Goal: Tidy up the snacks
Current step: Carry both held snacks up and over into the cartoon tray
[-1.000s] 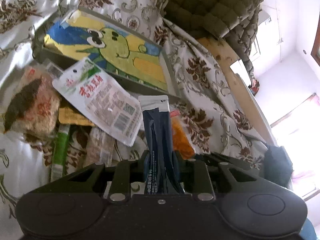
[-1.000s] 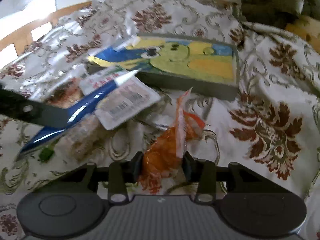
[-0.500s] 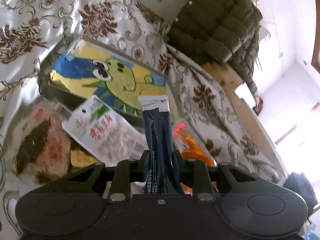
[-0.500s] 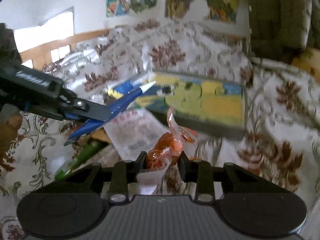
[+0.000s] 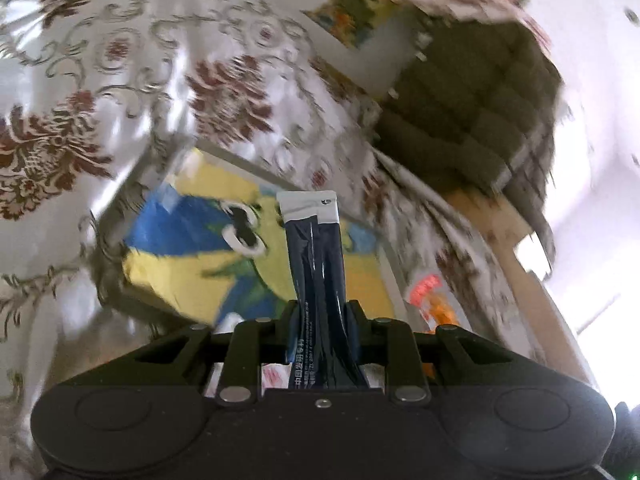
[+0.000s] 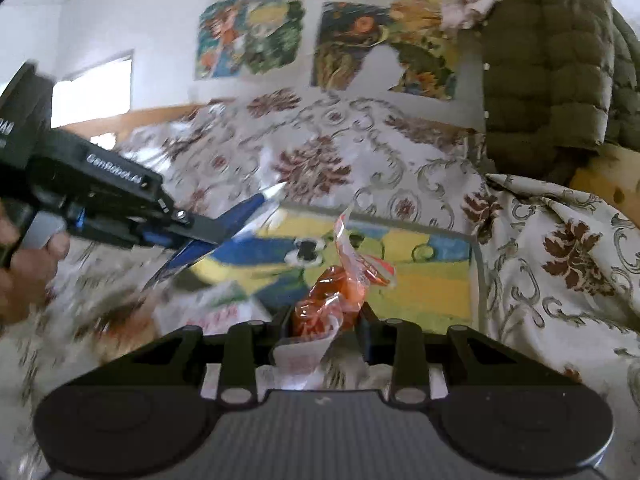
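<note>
In the left wrist view my left gripper point(image 5: 320, 312) is shut on a dark blue stick sachet point(image 5: 316, 256) with a silver top, held upright over a grey box with a cartoon picture point(image 5: 192, 248). My right gripper point(image 6: 324, 316) is shut on an orange snack packet point(image 6: 340, 288), lifted off the cloth in front of the same box point(image 6: 432, 276). The right wrist view also shows the left gripper point(image 6: 200, 236) coming in from the left with the blue sachet point(image 6: 236, 216) pointing over the box. The orange packet point(image 5: 432, 296) shows at the right of the left wrist view.
A white packet with red print point(image 6: 216, 312) lies on the flowered cloth point(image 6: 312, 164) before the box. An olive quilted jacket point(image 6: 552, 80) hangs at the back right. Posters point(image 6: 360, 40) cover the wall. A hand point(image 6: 24, 276) holds the left gripper.
Both grippers have risen and swung toward the box with their packets. The orange packet has come off the cloth. The snack pile has dropped out of the left wrist view.
</note>
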